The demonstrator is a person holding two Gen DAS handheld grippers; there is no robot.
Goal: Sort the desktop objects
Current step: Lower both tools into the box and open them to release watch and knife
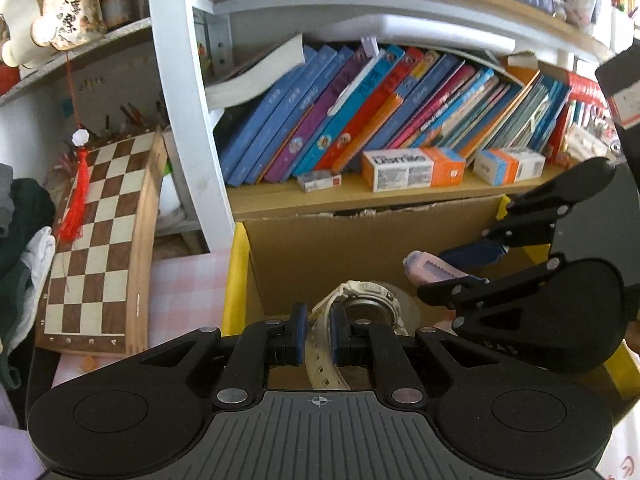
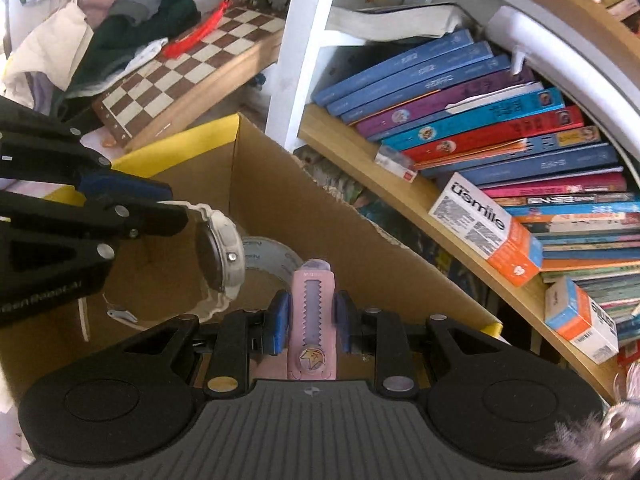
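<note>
Currently left claw [image 1: 314, 339] pinches the white watch [image 1: 360, 300] by its strap; right claw [image 2: 311, 322] clamps the pink utility knife [image 2: 314, 312]. Both held over the open cardboard box [image 2: 272, 184].

Colours around the brown cardboard box [image 2: 280, 208]

White watch [image 2: 224, 252], pink cutter [image 2: 314, 320], yellow box flaps [image 2: 176, 144], brown-and-cream chequered chessboard [image 1: 100, 240], red tassel [image 1: 76, 200], orange-and-white carton [image 1: 412, 166].

Two close wrist views, both facing cardboard box [image 1: 320, 248], bookshelf [image 2: 400, 188]
</note>
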